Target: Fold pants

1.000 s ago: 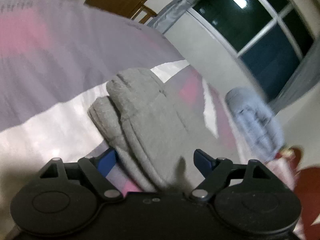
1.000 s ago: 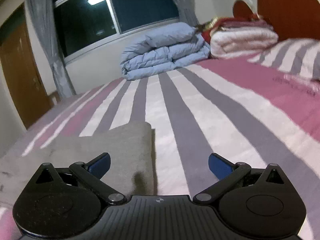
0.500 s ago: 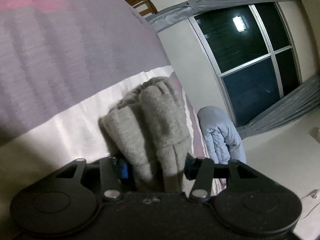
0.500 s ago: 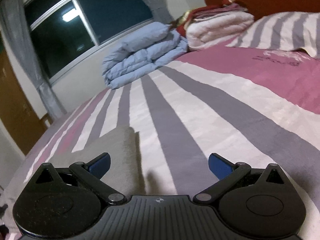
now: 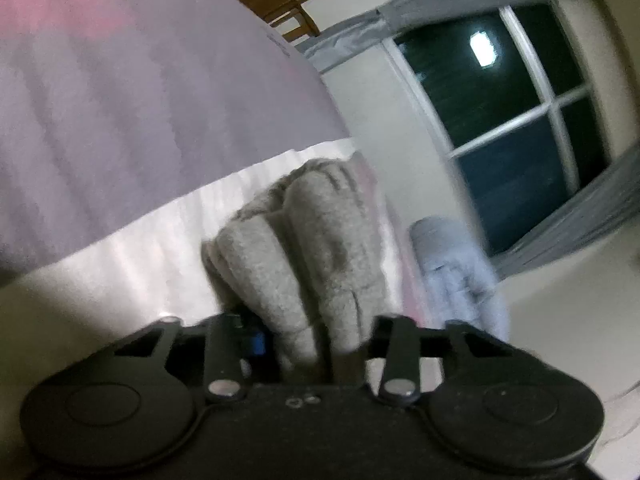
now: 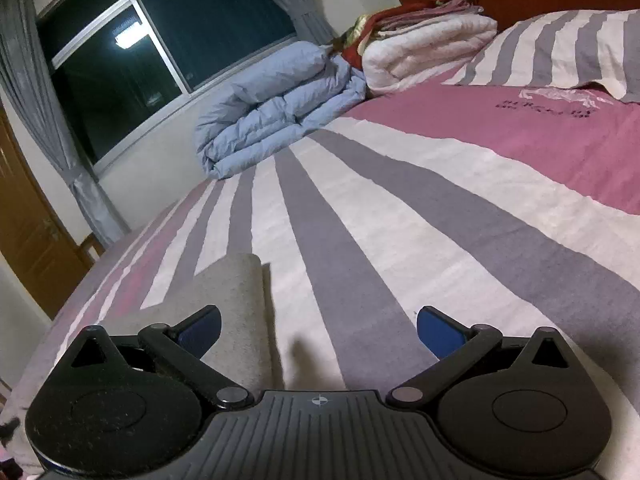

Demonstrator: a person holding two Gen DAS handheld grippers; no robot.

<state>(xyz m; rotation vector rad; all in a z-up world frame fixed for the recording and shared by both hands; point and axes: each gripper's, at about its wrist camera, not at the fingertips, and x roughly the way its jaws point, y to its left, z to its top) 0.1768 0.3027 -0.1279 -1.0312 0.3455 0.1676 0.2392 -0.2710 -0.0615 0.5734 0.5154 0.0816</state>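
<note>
my left gripper (image 5: pixel 316 344): jaws pinching bunched grey pants (image 5: pixel 304 248). my right gripper (image 6: pixel 318 330): jaws spread above the bed (image 6: pixel 400 220), pants at near left.

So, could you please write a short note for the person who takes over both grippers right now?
Left gripper: shut on the bunched end of the grey pants, held above the striped bed cover.
Right gripper: open, holding nothing, low over the bed cover; its left finger lies over the flat part of the pants.
Done: one end of the pants is gripped.
Left: probably carry the gripped end over the flat part, release, and smooth. How many folds are already made cannot be judged.
</note>
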